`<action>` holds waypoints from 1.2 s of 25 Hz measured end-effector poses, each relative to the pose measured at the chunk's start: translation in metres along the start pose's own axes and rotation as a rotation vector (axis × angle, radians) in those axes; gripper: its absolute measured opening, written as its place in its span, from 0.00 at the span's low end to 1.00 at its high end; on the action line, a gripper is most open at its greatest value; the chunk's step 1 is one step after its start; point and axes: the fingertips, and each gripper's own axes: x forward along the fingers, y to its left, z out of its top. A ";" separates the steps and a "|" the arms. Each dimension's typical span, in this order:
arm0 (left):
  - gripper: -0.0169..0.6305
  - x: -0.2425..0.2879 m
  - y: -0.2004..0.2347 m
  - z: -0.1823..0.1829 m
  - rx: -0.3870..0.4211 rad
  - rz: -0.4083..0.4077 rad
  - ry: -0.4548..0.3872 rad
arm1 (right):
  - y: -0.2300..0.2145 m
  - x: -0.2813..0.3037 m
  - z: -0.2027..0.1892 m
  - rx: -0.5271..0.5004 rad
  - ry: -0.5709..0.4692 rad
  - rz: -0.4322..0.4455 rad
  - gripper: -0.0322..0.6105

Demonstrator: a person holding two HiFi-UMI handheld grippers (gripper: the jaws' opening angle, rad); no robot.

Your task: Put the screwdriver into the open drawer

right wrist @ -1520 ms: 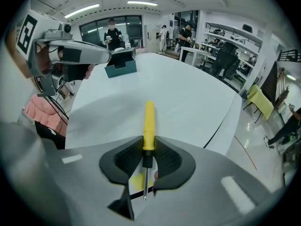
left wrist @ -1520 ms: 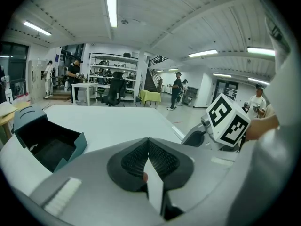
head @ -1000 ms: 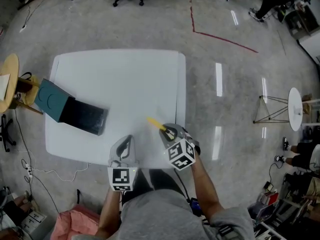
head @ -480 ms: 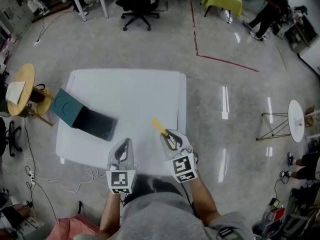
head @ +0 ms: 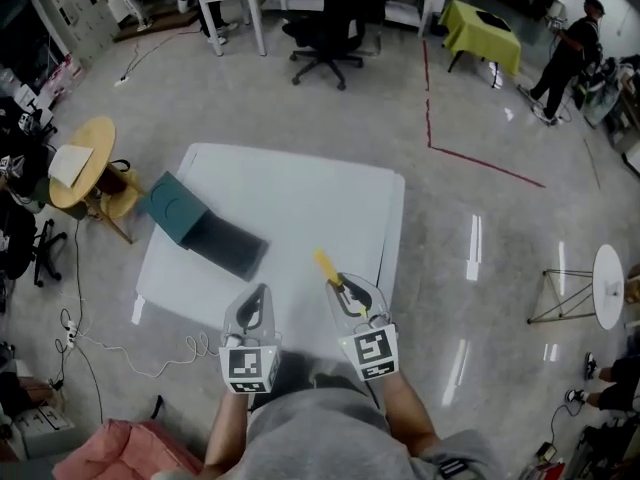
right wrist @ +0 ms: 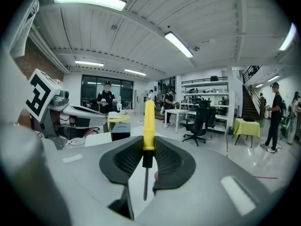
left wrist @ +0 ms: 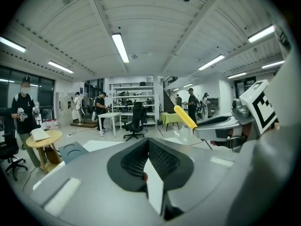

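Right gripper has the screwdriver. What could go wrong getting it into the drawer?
1. The right gripper clamps the screwdriver only at the handle's base. Most of the yellow handle overhangs the jaws, so it may pivot or slip.
2. The open drawer sits far left on the table, beyond the left gripper. Reaching across could bump that shut, empty gripper.
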 end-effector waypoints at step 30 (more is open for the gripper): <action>0.04 -0.034 0.184 -0.031 -0.105 0.235 0.032 | 0.142 0.158 0.036 -0.131 0.051 0.283 0.17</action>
